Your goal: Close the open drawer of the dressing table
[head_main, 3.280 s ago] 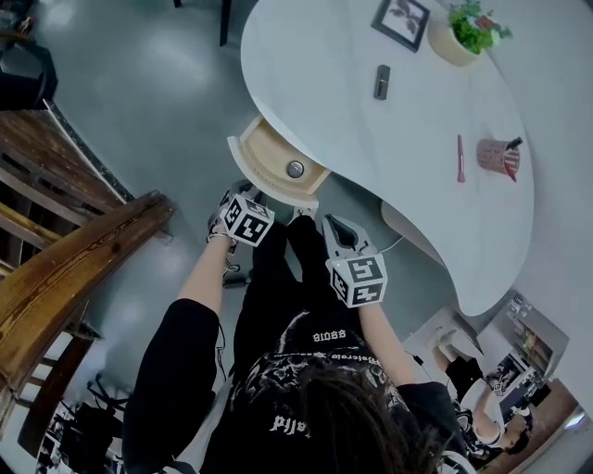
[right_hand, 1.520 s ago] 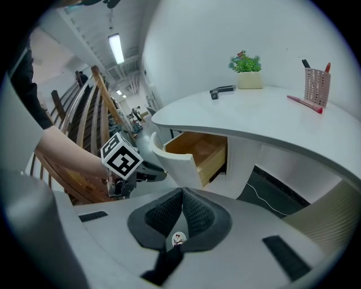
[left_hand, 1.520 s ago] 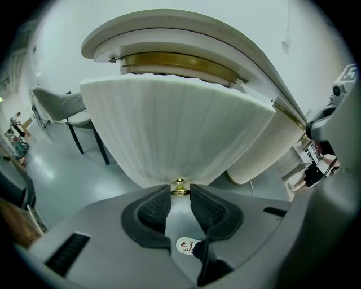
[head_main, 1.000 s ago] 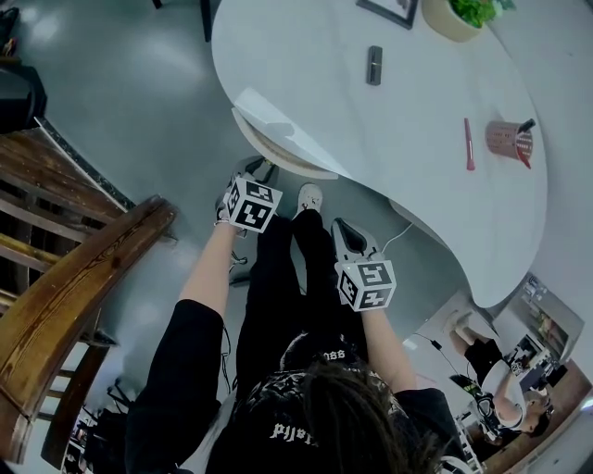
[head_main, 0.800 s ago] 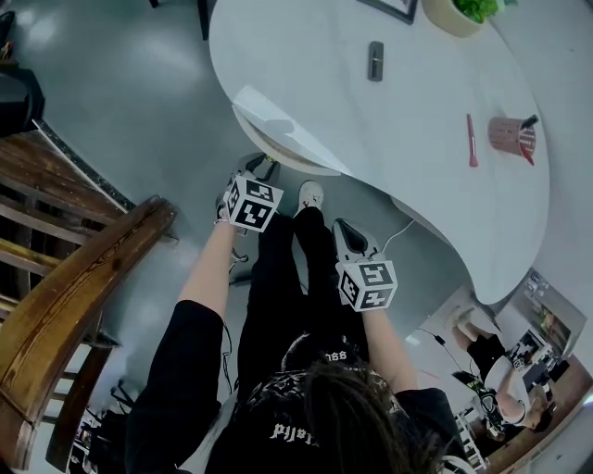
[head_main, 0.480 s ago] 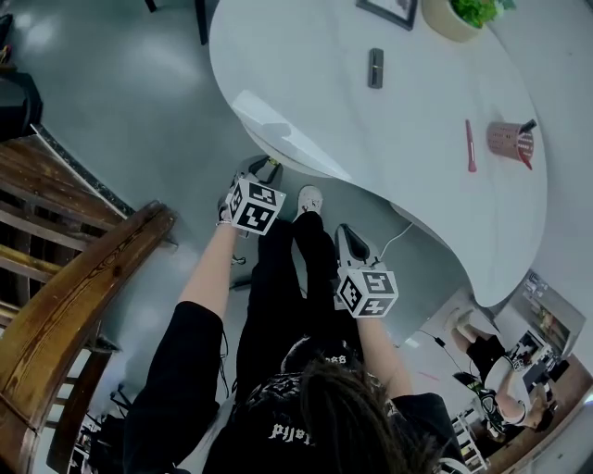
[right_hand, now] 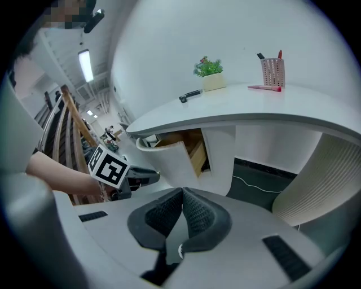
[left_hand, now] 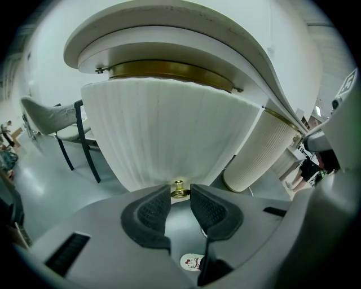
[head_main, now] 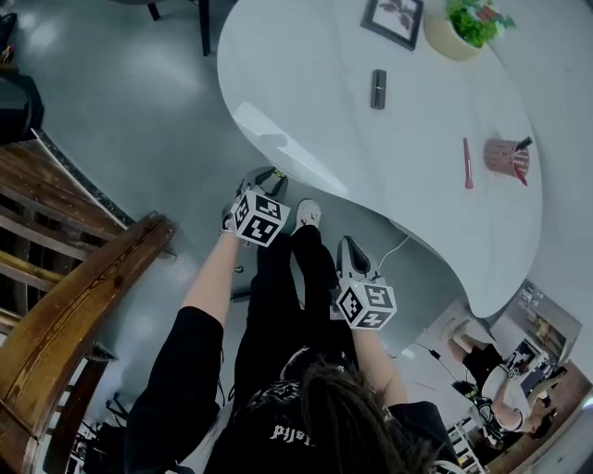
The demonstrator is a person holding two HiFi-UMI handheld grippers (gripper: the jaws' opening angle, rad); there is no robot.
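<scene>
The dressing table's white top [head_main: 371, 139] hides the drawer in the head view. In the left gripper view the fluted white drawer front [left_hand: 163, 130] fills the frame under the top. Its brass knob [left_hand: 180, 188] sits in the narrow gap at the tips of my left gripper [left_hand: 180, 195], whose pads close on it. From the right gripper view the drawer [right_hand: 166, 161] still stands a little out, wood showing at its side, with the left gripper [right_hand: 138, 178] against it. My right gripper [right_hand: 181, 197] hangs shut and empty, back from the table [head_main: 350, 248].
A picture frame [head_main: 394, 18], potted plant [head_main: 463, 28], dark small case [head_main: 379, 88], red pen [head_main: 466, 162] and pink cup [head_main: 505, 157] lie on the top. A wooden railing [head_main: 74, 305] runs at left. A fluted pedestal [left_hand: 259, 152] and chair [left_hand: 56, 124] flank the drawer.
The drawer's rim, showing beyond the table edge a second ago, has slid under the top with the left gripper following. The right gripper has rolled a little in place.
</scene>
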